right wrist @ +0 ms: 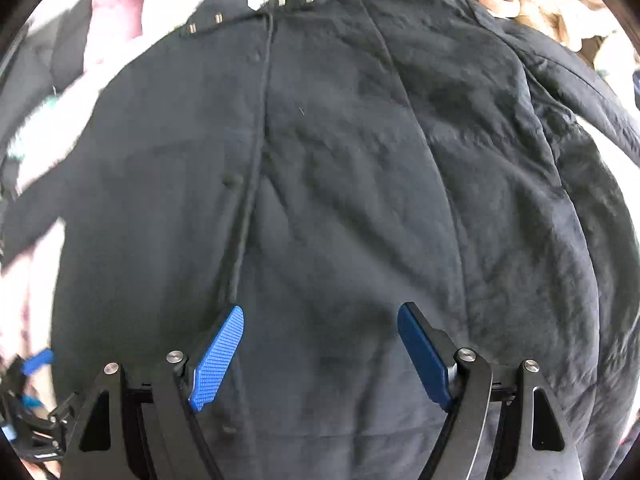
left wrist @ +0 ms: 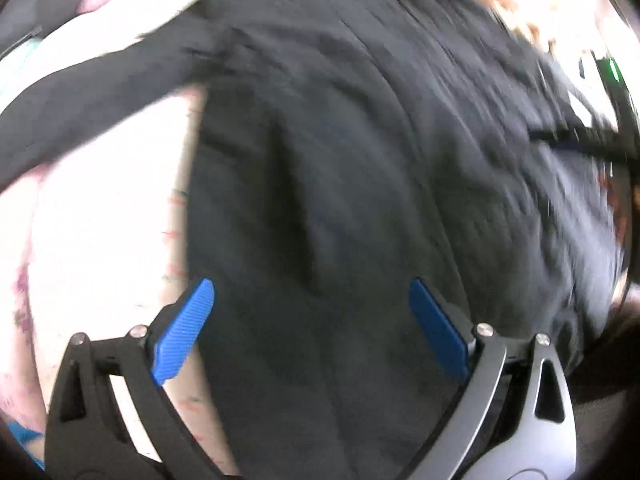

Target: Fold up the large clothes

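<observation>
Pale bedding [left wrist: 100, 240] carries one black coat [right wrist: 340, 180] spread flat, collar toward the far edge. Only the right wrist view shows its front seam and collar snaps sharply; the left view is blurred. Left gripper [left wrist: 312, 328] hangs over the coat's left edge, right gripper [right wrist: 320, 352] over its middle, both with jaws apart, holding nothing.

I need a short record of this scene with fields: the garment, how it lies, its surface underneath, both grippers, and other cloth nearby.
garment: black fleece coat with metal snaps at the collar
position: spread flat, front closed, one sleeve stretched sideways
surface: pale printed sheet
left gripper: open, above the coat's edge, nothing between the pads
right gripper: open, above the coat's middle, holding nothing
nearby: tan cloth, pink cloth
</observation>
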Available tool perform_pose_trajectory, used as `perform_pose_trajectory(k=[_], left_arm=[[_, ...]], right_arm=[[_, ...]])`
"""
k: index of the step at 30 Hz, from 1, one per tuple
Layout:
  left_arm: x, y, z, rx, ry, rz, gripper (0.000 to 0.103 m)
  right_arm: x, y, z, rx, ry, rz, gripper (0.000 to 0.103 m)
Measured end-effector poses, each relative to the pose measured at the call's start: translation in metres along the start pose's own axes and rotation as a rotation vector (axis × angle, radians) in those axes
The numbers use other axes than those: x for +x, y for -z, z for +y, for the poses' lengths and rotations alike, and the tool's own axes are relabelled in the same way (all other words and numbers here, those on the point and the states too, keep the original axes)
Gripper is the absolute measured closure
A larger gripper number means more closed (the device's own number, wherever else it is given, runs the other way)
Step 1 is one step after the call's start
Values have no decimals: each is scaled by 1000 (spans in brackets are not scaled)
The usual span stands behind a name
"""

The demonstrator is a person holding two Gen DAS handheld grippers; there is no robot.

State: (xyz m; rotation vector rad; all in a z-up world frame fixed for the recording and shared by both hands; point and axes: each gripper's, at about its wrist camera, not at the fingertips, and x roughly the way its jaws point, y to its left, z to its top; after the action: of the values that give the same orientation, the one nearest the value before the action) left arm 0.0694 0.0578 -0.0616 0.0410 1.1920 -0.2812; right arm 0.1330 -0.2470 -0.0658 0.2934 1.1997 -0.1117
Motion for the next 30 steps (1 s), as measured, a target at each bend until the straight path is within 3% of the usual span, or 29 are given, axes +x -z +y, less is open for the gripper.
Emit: perform_pose_trajectory(k=[4, 9, 16, 18, 24, 25, 26, 28, 30], left_arm=[[-17, -22, 63, -213, -38, -119, 5], [-28, -35, 148, -494, -92, -274, 5], [-12, -39, 211, -696, -149, -362, 5], [-8, -41, 224, -736, -152, -382, 11], [-2, -43, 264, -906, -285, -421, 44], [-3, -41, 269, -934, -284, -431, 52], [-5, -41, 272, -947, -285, -449, 66], [-9, -46, 273, -924, -301, -470, 89], [-18, -55, 268, -870, -303, -504, 93]], right_arm=[[-22, -7, 10, 51, -80, -75, 22], [-36, -6, 19, 52, -58, -151, 22], [-28, -13, 26, 23, -41, -126, 22], [-25, -16, 25, 18, -35, -125, 22], [-22, -21, 22, 10, -22, -125, 22], [-21, -21, 20, 14, -25, -121, 22], [-21, -21, 18, 19, -33, -117, 22], [-21, -22, 14, 28, -47, -115, 22], [-22, -23, 11, 25, -45, -116, 22]])
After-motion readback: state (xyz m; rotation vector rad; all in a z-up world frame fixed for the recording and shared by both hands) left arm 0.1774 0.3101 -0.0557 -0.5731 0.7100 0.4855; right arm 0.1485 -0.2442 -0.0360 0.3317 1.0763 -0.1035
